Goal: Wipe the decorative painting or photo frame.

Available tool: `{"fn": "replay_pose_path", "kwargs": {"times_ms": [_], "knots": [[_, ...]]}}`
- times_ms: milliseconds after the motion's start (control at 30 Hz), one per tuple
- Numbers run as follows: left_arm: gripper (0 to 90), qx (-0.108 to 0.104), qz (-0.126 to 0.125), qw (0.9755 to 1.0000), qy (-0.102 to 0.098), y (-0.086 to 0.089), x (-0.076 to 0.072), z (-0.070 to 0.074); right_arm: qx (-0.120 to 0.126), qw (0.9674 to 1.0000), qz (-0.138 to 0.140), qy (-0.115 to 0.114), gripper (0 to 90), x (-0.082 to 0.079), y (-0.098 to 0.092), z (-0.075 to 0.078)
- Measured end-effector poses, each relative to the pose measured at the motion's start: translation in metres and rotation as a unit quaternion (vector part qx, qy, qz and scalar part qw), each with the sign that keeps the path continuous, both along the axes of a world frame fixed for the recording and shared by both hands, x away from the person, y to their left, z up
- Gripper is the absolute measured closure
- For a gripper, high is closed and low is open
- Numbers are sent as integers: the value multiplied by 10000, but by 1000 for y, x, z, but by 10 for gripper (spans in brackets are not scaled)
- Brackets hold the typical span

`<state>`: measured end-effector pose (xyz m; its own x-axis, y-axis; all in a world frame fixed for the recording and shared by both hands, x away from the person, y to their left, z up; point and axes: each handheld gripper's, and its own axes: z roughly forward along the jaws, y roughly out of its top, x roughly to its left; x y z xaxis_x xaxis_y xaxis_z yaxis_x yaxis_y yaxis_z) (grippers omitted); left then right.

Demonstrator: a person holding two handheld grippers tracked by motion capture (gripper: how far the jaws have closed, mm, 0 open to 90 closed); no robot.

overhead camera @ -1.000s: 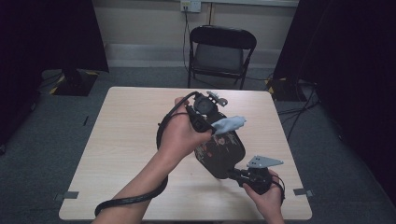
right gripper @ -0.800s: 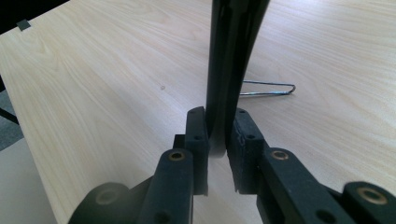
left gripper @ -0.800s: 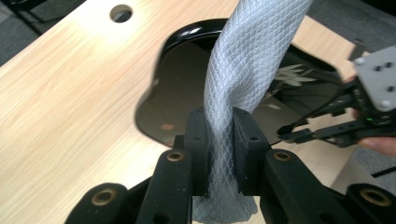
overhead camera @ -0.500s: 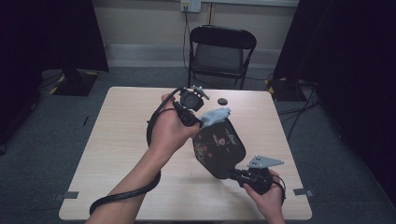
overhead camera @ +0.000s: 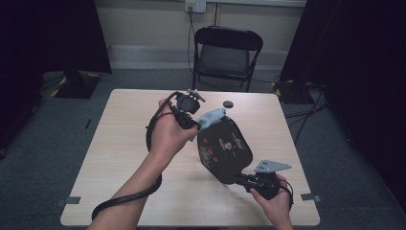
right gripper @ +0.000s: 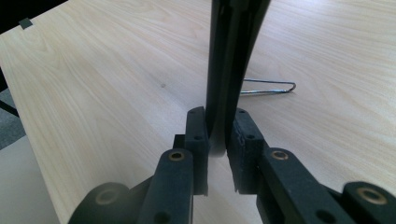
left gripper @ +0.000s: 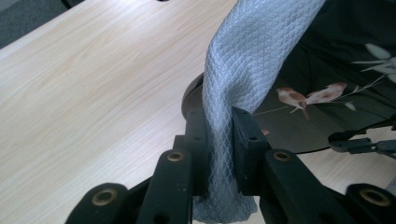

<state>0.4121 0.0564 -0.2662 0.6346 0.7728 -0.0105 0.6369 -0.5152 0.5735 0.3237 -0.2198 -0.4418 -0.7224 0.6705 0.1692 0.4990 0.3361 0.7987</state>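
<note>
Black tongs [overhead camera: 207, 120], brass-ringed screw holes, trailing cables

A light wooden table [overhead camera: 119, 158] takes up the middle of the high view, its grain running lengthwise. Near its far edge, just above centre of the frame, lies a small dark round object [overhead camera: 228, 104] — too small to tell what it is. Behind the table, at the top centre, a black folding chair [overhead camera: 228, 52] stands on grey carpet [overhead camera: 57, 139] before a pale wall with a socket [overhead camera: 195, 5]. Black curtains [overhead camera: 48, 33] hang at the upper left and right. In the right gripper view a thin wire loop [right gripper: 271, 88] lies flat on the table — right of centre.
</note>
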Motion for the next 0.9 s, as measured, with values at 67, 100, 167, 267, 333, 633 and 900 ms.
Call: {"fn": "replay_pose_path", "kwargs": {"times_ms": [67,100,167,267,333,633,900], "knots": [[786,10,28,10000,8,1,1,-3,6,10000,0,-2,797,0,0,0],[786,1,45,10000,31,2,1,-5,3,10000,-1,-3,797,0,0,0],[786,17,83,10000,48,3,3,-9,-1,10000,0,-3,796,0,0,0],[786,8,115,9999,103,7,6,-16,-2,10000,-3,-6,797,0,0,0],[786,-9,163,9998,125,9,8,-20,2,10000,-5,-9,797,0,0,0],[786,-43,203,9995,248,16,14,-42,12,10000,12,-17,796,0,0,0],[786,-130,341,9986,379,20,18,-61,12,10000,19,-25,796,1,0,0]]}}
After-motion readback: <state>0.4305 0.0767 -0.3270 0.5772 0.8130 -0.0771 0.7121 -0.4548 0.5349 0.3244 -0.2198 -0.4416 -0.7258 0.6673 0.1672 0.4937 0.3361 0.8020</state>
